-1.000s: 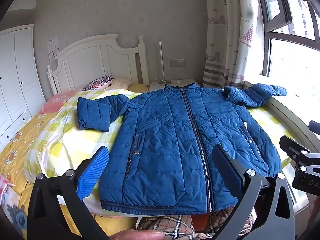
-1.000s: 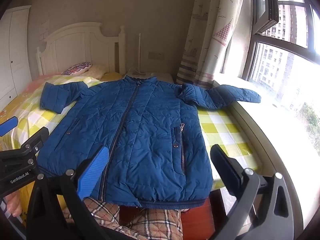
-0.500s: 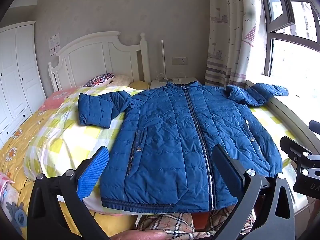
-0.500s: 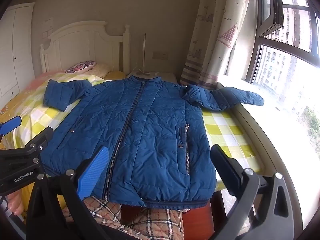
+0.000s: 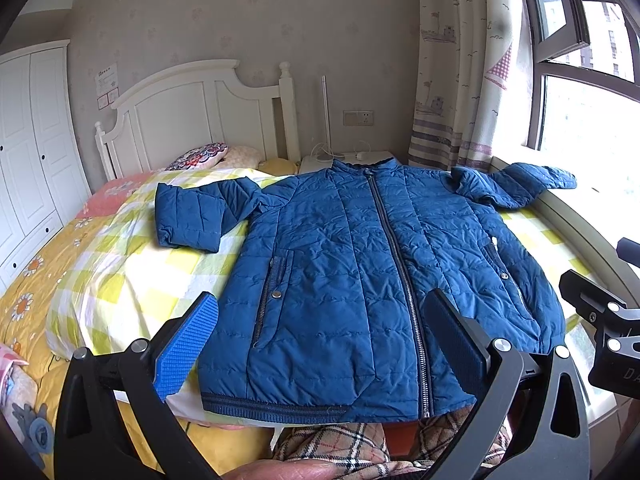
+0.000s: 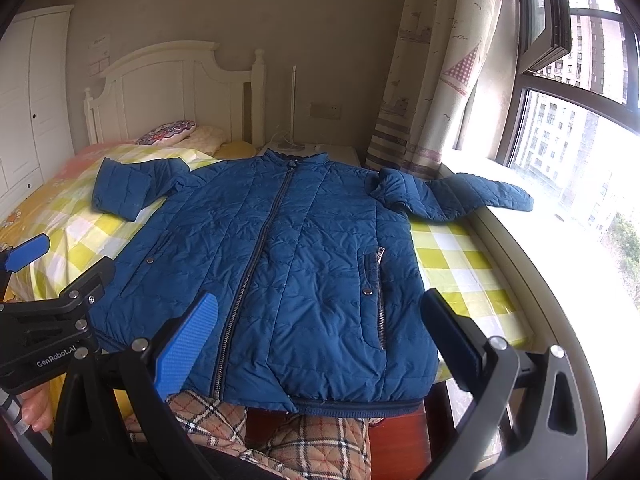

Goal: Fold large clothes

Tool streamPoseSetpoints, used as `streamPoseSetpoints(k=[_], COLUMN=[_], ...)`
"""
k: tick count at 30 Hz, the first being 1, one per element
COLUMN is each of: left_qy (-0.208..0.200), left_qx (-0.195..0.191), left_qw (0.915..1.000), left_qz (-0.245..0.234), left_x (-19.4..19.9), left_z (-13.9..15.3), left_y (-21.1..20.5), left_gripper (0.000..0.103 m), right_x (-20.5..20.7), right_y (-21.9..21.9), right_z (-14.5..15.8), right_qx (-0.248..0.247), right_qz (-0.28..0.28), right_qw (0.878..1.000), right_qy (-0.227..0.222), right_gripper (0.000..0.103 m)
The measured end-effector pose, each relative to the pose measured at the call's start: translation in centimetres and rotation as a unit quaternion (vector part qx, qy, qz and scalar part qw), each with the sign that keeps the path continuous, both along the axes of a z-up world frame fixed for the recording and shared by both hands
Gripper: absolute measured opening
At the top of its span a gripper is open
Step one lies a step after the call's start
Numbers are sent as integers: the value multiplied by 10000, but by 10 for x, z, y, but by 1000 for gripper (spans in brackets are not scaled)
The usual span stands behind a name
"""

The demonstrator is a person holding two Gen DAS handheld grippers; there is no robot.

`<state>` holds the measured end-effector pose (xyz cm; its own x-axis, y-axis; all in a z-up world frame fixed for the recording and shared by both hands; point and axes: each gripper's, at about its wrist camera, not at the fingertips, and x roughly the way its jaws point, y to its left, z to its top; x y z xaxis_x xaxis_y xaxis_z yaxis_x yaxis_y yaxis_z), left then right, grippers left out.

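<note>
At the far left stands a white wardrobe (image 5: 28,148), and beside it the white headboard (image 5: 188,116) of the bed (image 5: 52,280), which carries a yellow flowered sheet and a yellow-and-white checked blanket (image 5: 120,276). A patterned pillow (image 5: 198,156) lies at the head end.

The left tool (image 5: 320,344) hangs above the foot of the bed with its two blue-padded fingers spread wide and nothing between them. Beyond it, the blue quilted jacket (image 5: 352,264) lies front-up and zipped shut on the checked blanket, collar toward the headboard, hem at the bed's near edge. Its sleeve on the wardrobe side (image 5: 192,216) lies out across the blanket with its cuff end turned back toward the viewer; the sleeve on the window side (image 6: 460,196) stretches out so that its cuff rests on the window sill (image 6: 532,240).

The right tool (image 6: 320,340) hovers over the hem on the window side, likewise gaping wide and gripping nothing. In its view the left tool's black frame shows at the left edge, with a hand (image 6: 34,408) under it. Below the hem, checked trousers (image 6: 224,424) of the person appear.

A sailboat-print curtain (image 6: 428,72) hangs to the right of the nightstand (image 5: 348,158), and the window (image 6: 576,92) beyond it looks onto tall apartment buildings.
</note>
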<state>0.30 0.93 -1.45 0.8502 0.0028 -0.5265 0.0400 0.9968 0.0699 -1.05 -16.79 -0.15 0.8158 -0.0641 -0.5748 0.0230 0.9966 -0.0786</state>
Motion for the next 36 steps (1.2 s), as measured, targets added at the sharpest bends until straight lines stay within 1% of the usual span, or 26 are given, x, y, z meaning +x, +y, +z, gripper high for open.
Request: streamPoseSetpoints(k=[36], left_qy=[25], left_qx=[-32], left_qw=[10000], left_qz=[28], left_x=[1], left_z=[2], left_y=[2], left_gripper=[99], right_x=[-2], right_y=[3], right_z=[-3], right_qx=[13], right_qz=[57], right_qw=[10000], right_qy=[8], right_gripper=[101])
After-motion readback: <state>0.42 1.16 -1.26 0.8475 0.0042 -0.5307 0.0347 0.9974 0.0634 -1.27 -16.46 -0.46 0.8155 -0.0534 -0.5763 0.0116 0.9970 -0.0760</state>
